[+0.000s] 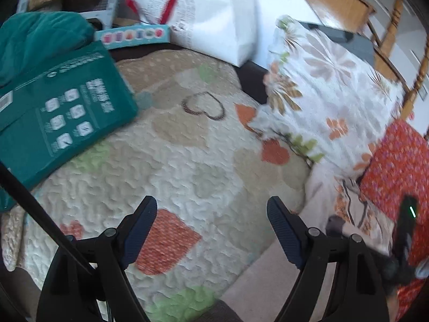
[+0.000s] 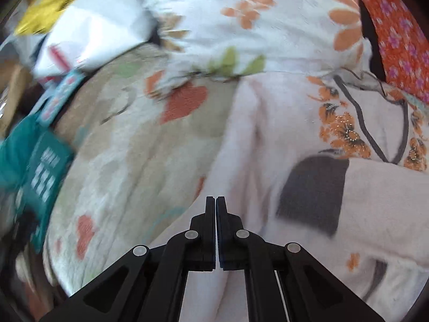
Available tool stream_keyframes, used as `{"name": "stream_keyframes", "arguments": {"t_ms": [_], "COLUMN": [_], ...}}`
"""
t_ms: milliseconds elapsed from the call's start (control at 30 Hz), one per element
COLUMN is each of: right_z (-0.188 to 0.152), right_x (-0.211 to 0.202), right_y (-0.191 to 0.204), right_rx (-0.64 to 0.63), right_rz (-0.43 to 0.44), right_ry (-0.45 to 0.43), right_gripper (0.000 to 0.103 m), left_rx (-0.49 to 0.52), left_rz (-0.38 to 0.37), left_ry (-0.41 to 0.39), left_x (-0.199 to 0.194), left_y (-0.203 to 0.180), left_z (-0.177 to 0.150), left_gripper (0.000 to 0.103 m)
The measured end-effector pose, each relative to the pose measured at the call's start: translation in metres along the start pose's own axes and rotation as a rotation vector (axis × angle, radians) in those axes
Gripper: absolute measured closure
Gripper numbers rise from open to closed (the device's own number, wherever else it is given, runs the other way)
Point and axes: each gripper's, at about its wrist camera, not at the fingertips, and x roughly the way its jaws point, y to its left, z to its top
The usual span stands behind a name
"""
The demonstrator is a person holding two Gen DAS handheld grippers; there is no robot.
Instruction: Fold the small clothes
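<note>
A pale pink garment with an orange flower print and a dark patch lies on the heart-patterned quilt; its edge shows in the left wrist view. My right gripper is shut just over the pale garment; whether cloth is pinched between the pads is not visible. It also shows at the lower right of the left wrist view, blurred. My left gripper is open and empty above the quilt, left of the garment.
A floral pillow lies behind the garment. A red floral cloth is at the right. A teal box, a teal cushion, a white paper bag and a wooden chair ring the quilt.
</note>
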Motion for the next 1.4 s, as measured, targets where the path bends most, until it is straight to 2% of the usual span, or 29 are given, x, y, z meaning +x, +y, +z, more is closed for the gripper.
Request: {"name": "stream_keyframes", "arguments": {"t_ms": [33, 100, 133, 167, 267, 400, 500, 567, 600, 633, 700, 800, 867, 1000, 1067, 1100, 1133, 1233, 1267, 1333, 1400], "right_z": [-0.013, -0.041, -0.052, -0.07, -0.113, -0.159, -0.181, -0.179, -0.174, -0.164, -0.146, -0.109, -0.082, -0.05, -0.049, -0.051, -0.053, -0.065, -0.07, -0.082, -0.096], "right_x": [-0.01, -0.023, -0.024, -0.026, -0.022, 0.0, 0.018, 0.022, 0.019, 0.015, -0.003, -0.047, -0.079, -0.131, -0.151, -0.158, -0.161, -0.159, -0.156, -0.148, -0.155], "right_y": [0.013, 0.04, 0.05, 0.067, 0.108, 0.149, 0.163, 0.161, 0.159, 0.153, 0.141, 0.103, 0.059, -0.06, -0.13, -0.165, -0.187, -0.268, -0.282, -0.315, -0.327], "right_rx": [-0.05, -0.151, -0.185, -0.235, -0.364, -0.552, -0.645, -0.615, -0.581, -0.521, -0.443, -0.298, -0.172, 0.103, 0.243, 0.307, 0.343, 0.485, 0.519, 0.615, 0.693], "right_rz": [0.031, 0.08, 0.095, 0.12, 0.157, 0.132, 0.033, -0.006, -0.01, 0.002, 0.014, 0.004, -0.029, -0.136, -0.215, -0.281, -0.328, -0.5, -0.511, -0.473, -0.438], "right_ry": [0.011, 0.036, 0.042, 0.049, 0.073, 0.106, 0.097, 0.077, 0.072, 0.072, 0.026, -0.089, -0.167, -0.261, -0.29, -0.297, -0.298, -0.259, -0.242, -0.195, -0.225], "right_gripper": [0.096, 0.072, 0.052, 0.042, 0.041, 0.037, 0.037, 0.056, 0.085, 0.095, 0.095, 0.095, 0.095, 0.095, 0.095, 0.095, 0.095, 0.095, 0.091, 0.087, 0.074], "left_rx": [-0.027, -0.08, -0.107, -0.125, -0.173, -0.215, -0.222, -0.213, -0.204, -0.196, -0.174, -0.138, -0.105, -0.036, 0.006, 0.023, 0.047, 0.11, 0.127, 0.168, 0.199], "left_rz": [0.015, 0.045, 0.064, 0.077, 0.107, 0.123, 0.112, 0.104, 0.101, 0.1, 0.096, 0.087, 0.073, 0.036, 0.012, 0.001, -0.012, -0.032, -0.039, -0.051, -0.056], "left_ry": [-0.013, -0.034, -0.044, -0.05, -0.061, -0.064, -0.054, -0.047, -0.046, -0.048, -0.047, -0.041, -0.025, 0.019, 0.042, 0.052, 0.066, 0.099, 0.109, 0.127, 0.139], "left_x": [-0.003, -0.008, -0.011, -0.013, -0.018, -0.021, -0.019, -0.018, -0.017, -0.017, -0.017, -0.015, -0.011, -0.003, 0.001, 0.003, 0.005, 0.012, 0.014, 0.017, 0.02], "left_y": [0.009, 0.026, 0.036, 0.043, 0.062, 0.075, 0.075, 0.071, 0.067, 0.064, 0.056, 0.043, 0.031, 0.005, -0.012, -0.019, -0.029, -0.051, -0.057, -0.069, -0.078], "left_z": [0.003, 0.008, 0.009, 0.01, 0.011, 0.01, 0.009, 0.008, 0.008, 0.007, 0.004, 0.0, -0.005, -0.018, -0.025, -0.029, -0.033, -0.046, -0.049, -0.058, -0.063], "left_gripper": [0.02, 0.02, 0.02, 0.02, 0.02, 0.02, 0.02, 0.02, 0.02, 0.02, 0.02, 0.02, 0.02, 0.02, 0.02, 0.02, 0.02, 0.02, 0.02, 0.02, 0.02]}}
